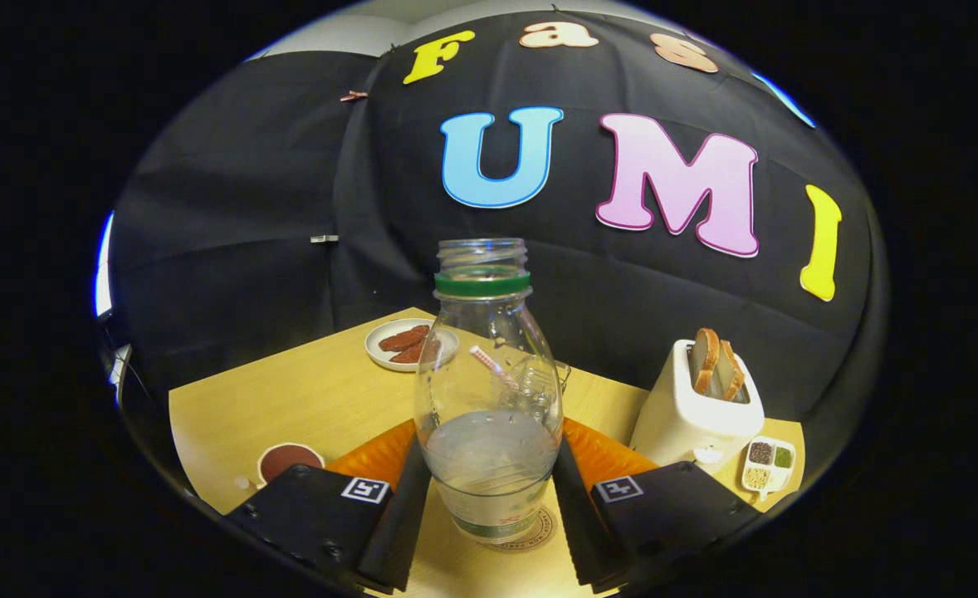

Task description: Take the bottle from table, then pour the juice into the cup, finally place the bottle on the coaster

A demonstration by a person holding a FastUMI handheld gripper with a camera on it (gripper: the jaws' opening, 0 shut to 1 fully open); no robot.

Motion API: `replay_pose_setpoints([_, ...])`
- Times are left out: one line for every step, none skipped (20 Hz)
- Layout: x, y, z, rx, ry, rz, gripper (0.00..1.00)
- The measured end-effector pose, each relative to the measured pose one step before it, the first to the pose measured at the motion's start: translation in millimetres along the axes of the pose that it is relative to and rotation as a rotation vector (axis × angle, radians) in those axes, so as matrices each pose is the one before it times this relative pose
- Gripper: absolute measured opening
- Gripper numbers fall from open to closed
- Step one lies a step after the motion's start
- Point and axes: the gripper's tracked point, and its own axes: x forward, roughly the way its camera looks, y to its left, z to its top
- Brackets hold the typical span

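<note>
Between the gripper fingers, both pressed to its lower body, clear bottle stands on coaster; part-full, smooth, likely slippery — hold low.

The tool is seen as two flat, blocky housings with rounded corners, one on each side. A small square white tag printed with a black coded pattern is carried on the top of each housing. Long ribbed fingers are set along their inner edges, and small screws are seen near the left housing's lower edge.
</note>
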Motion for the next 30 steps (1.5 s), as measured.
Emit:
replay_pose_setpoints([4.71,-0.5,-8.58,0.00859,-0.00524,0.00154,0.75])
replay_pose_setpoints([4.64,-0.82,-8.15,0.00285,-0.00638,-0.00219,0.75])
replay_pose_setpoints([3.09,-0.74,-6.65,-0.00353,-0.00654,-0.0024,0.75])
replay_pose_setpoints([2.77,-0.77,-4.79,-0.00423,-0.00995,-0.00047,0.75])
replay_pose_setpoints([1.42,-1.46,-5.24,-0.00208,-0.01074,0.00191,0.75])
replay_pose_setpoints([1.46,-2.28,-3.46,0.00432,-0.00711,0.00148,0.75])
replay_pose_setpoints([0.78,-4.36,-4.51,0.00964,-0.00442,-0.01072,0.75])
replay_pose_setpoints([0.87,-5.58,-2.28,0.01289,-0.00109,-0.01264,0.76])
replay_pose_setpoints([0.38,-3.91,-2.21,0.00579,-0.00245,-0.01028,0.76])
replay_pose_setpoints([1.2,-3.14,-0.75,0.00577,-0.00181,-0.00599,0.75])
replay_pose_setpoints([1.25,-1.98,-1.13,0.00729,-0.0025,-0.00089,0.76])
replay_pose_setpoints([1.55,-0.1,-2.02,0.00889,0.00198,0.00294,0.76])
replay_pose_setpoints([0.91,-0.4,-1.16,0.00769,0.00228,-0.0011,0.76])
replay_pose_setpoints([0.67,0.17,-1.42,0.00475,0.00276,0.00022,0.76])
replay_pose_setpoints([-0.33,-0.17,-1.55,0.00253,-0.00102,-0.00442,0.76])
replay_pose_setpoints([-0.04,-0.41,-1.24,0.00066,-0.00141,-0.00613,0.77])
replay_pose_setpoints([-0.3,-0.13,-0.72,0.00152,-0.0009,-0.00332,0.77])
replay_pose_setpoints([-0.01,1.54,-3.91,-0.00079,0.00359,0.00314,0.77])
replay_pose_setpoints([-0.12,-0.32,-3.69,-0.00298,0.00611,-0.00158,0.77])
replay_pose_setpoints([-1.55,-0.34,-1.92,-0.00169,0.00078,-0.00045,0.77])
replay_pose_setpoints([-0.71,-0.17,1.51,-0.0031,-0.01416,-0.00428,0.78])
replay_pose_setpoints([-1.29,-1.81,-0.48,-0.00687,0.00204,-0.00133,0.78])
replay_pose_setpoints([-0.64,0.71,0.31,-0.00086,-0.00158,-0.00081,0.78])
replay_pose_setpoints([0.72,-0.55,-0.54,-0.00144,0.00193,-0.00152,0.79])
replay_pose_setpoints([-1.37,-0.32,-1.79,-0.00118,0.0033,-0.00004,0.8])
replay_pose_setpoints([-0.58,-0.6,-0.84,0.00097,0.00402,0.00161,0.8])
replay_pose_setpoints([-1.58,0.29,-0.06,0.00255,0.0033,0.00013,0.8])
replay_pose_setpoints([-1.1,-0.5,0.3,-0.00071,0.00057,0.0009,0.87])
replay_pose_setpoints([-1.53,-3.14,1.23,-0.00867,-0.00646,-0.01123,0.94])
replay_pose_setpoints([-4.37,-0.61,4.26,-0.00967,-0.00851,-0.00619,1.0])
